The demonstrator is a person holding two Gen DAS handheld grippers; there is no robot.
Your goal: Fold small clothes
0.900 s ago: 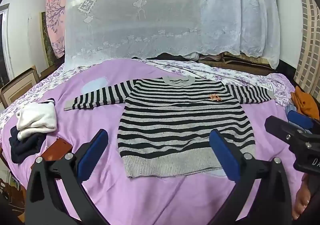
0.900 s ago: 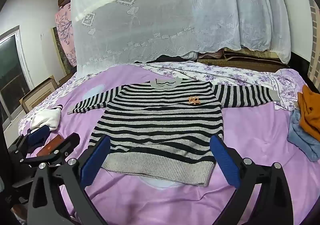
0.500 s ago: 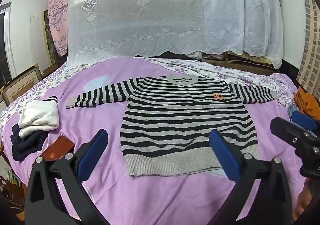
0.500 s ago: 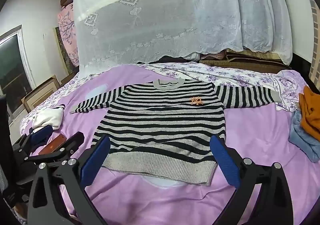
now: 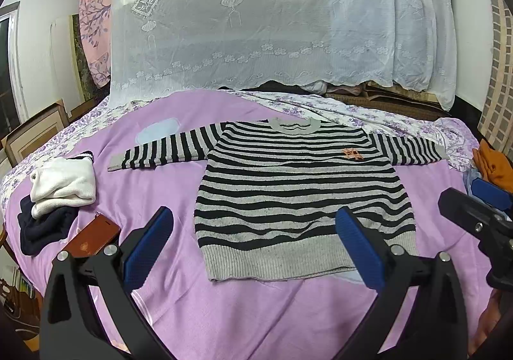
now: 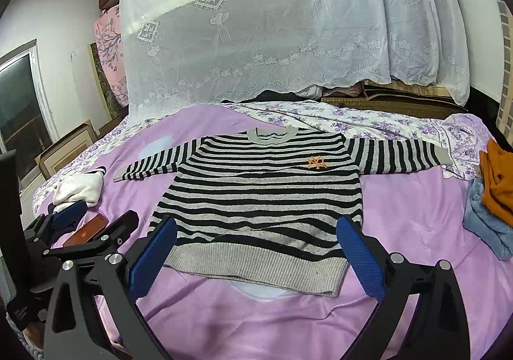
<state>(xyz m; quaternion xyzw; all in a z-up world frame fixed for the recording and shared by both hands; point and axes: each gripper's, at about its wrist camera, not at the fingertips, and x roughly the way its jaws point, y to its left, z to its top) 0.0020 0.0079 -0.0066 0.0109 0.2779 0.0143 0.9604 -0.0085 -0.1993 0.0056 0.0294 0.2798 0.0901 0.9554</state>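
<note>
purple bedding (image 5: 256, 312) is spread over the bed, and a striped sweater (image 5: 298, 199) is laid flat on it, front up, with both sleeves stretched out to the sides and the grey hem (image 5: 275, 260) turned toward the cameras. a small orange emblem (image 5: 353, 154) is seen on the chest (its design is too small to be read). the left gripper (image 5: 253, 247) is held above the bed just short of the hem, its jaws spread wide with nothing between them. the right gripper (image 6: 255, 255) is held the same way, jaws wide apart and empty, and the hem is framed between its blue pads (image 6: 359, 259) without being touched. a white folded garment (image 5: 64, 185) is stacked on a dark garment (image 5: 41, 228) at the left edge of the bed, with a brown wallet-like item (image 5: 93, 239) just beside them. an orange garment (image 6: 498, 180) is piled on a light blue garment (image 6: 487, 222) at the right edge, well apart from the sweater. a white lace cloth (image 5: 272, 17) is draped over whatever stands at the far end of the bed.
</note>
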